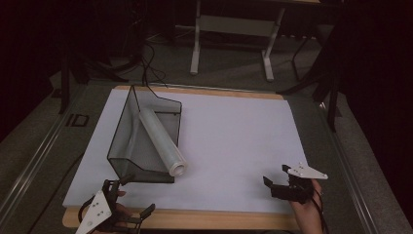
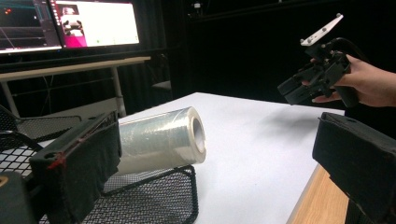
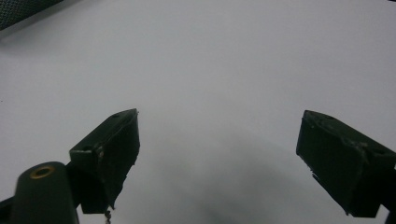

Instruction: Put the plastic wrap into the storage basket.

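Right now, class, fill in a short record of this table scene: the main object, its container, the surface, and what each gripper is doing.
Main object: roll of clear film, lying tilted with its open end past the basket's low front
Container: black wire mesh basket, at the table's left side
Surface: white sheet over a wooden table
Left gripper: open, holding nothing, near the basket's front corner
Right gripper: open, fingers wide apart above bare sheet, holding nothing
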`<state>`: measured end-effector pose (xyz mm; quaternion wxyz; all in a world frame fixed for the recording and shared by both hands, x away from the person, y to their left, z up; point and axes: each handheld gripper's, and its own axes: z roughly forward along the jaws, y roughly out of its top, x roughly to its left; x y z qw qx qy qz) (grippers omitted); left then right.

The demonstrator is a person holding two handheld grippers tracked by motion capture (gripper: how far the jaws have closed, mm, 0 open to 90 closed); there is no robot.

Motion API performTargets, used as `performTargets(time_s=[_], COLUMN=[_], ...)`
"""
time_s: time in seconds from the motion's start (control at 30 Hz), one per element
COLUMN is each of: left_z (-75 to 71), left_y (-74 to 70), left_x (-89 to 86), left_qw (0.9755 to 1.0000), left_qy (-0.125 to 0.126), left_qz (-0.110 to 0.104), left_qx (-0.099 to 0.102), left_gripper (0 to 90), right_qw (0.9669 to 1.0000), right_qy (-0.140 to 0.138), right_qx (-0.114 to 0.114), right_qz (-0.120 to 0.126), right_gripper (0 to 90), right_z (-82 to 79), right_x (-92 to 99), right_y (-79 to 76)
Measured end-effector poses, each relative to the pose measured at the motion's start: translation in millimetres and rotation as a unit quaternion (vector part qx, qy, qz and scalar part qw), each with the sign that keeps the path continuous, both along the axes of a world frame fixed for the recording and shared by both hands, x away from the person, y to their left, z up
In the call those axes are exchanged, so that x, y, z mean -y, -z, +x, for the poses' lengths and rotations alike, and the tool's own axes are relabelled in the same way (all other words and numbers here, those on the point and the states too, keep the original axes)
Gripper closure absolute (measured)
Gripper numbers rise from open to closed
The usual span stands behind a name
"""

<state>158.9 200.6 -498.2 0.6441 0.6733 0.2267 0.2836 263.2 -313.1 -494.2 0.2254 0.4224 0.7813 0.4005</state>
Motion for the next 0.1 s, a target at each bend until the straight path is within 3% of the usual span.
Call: performTargets(time_s=[0.1], left_z=[0.2], left_y=[0.1], left_x=[0.6], left_qw=[1.0000], left_qy=[0.001], left_qz=[0.001], left_qx=[0.000], left_gripper=[1.6], right_qw=[1.0000], right_qy=[-0.001], right_qx=[0.002], right_qz=[-0.002], right_gripper=[13.3], right_z=[0.1], right_x=[-0.6], right_y=[-0.1])
